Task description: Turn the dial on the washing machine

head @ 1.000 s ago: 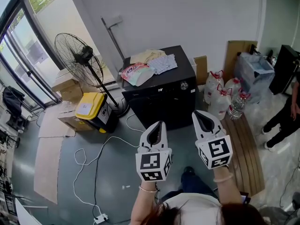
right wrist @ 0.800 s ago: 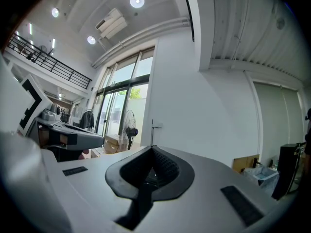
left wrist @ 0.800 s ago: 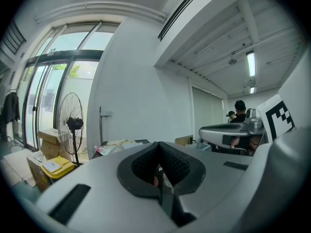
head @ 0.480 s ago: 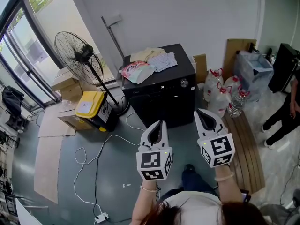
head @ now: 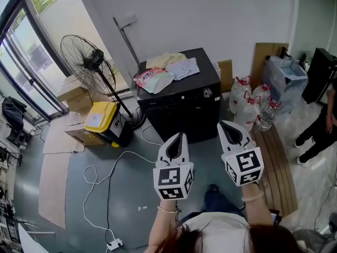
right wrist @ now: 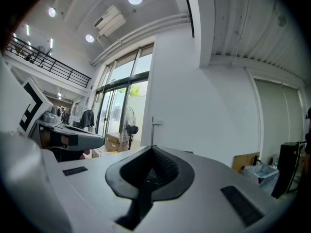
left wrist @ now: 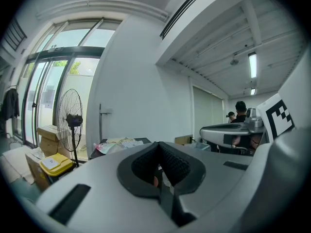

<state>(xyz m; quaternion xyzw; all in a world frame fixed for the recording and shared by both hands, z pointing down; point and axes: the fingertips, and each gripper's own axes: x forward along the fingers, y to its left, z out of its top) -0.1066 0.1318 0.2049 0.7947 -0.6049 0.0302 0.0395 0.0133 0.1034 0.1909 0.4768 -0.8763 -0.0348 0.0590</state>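
A black washing machine (head: pixel 181 112) stands against the white wall, with a silver dial (head: pixel 207 93) at the upper right of its front panel. Both grippers hang well short of it, held side by side in the head view. My left gripper (head: pixel 180 136) is shut with nothing between its jaws. My right gripper (head: pixel 222 126) is shut and empty as well. In the left gripper view the machine's top (left wrist: pixel 121 144) peeks over the jaws (left wrist: pixel 158 152). The right gripper view looks level over its closed jaws (right wrist: pixel 151 155) at the wall.
Folded cloths and a packet (head: pixel 154 81) lie on the machine's top. A standing fan (head: pixel 90 61), a yellow bin (head: pixel 101 117) and cardboard boxes are to the left. Water bottles (head: pixel 266 116) and a wooden board sit to the right. A white cable (head: pixel 113 173) loops across the floor. A person stands at the far right.
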